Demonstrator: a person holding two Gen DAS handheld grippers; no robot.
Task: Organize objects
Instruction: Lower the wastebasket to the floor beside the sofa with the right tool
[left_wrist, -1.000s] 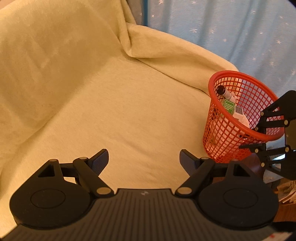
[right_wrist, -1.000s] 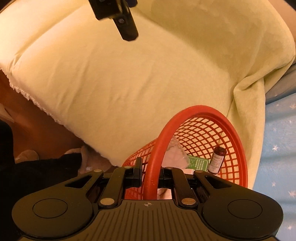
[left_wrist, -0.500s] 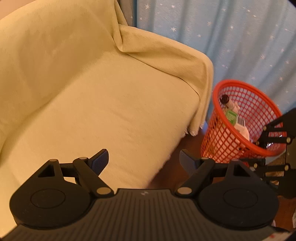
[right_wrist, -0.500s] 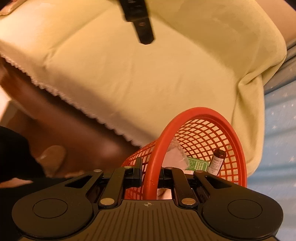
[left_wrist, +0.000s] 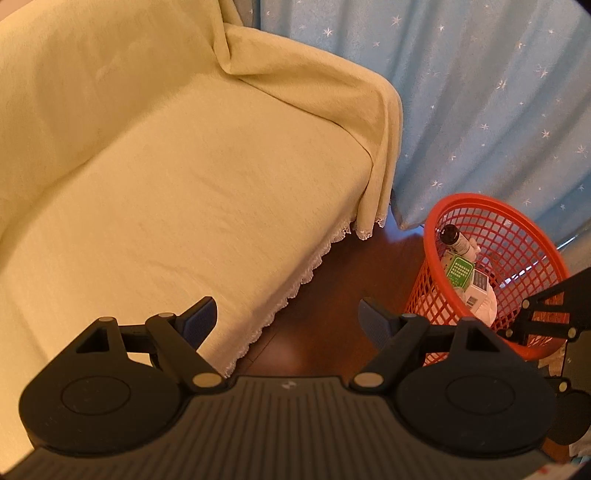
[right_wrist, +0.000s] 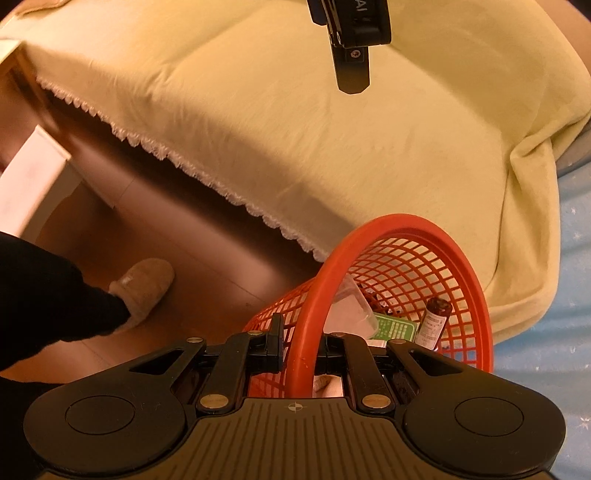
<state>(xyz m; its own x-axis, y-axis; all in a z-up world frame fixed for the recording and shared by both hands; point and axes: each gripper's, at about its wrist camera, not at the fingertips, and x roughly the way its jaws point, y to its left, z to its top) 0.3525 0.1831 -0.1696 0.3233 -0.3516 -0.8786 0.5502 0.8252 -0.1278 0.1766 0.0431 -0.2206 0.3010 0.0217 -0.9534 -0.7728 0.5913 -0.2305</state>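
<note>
We see a sofa draped in a pale yellow cloth cover (left_wrist: 177, 192) with a white scalloped lace hem (left_wrist: 291, 291) hanging along its front edge. Beneath it runs a dark reddish-brown wooden plank floor (left_wrist: 325, 295), glossy under warm, amber-toned light. Behind the sofa's arm hangs a light blue curtain sprinkled with small white stars (left_wrist: 480, 103), reaching down to the floor. In the right wrist view we make out a pale wooden piece of furniture (right_wrist: 33, 177) at the far left, standing on the floor just beside the sofa's end.
</note>
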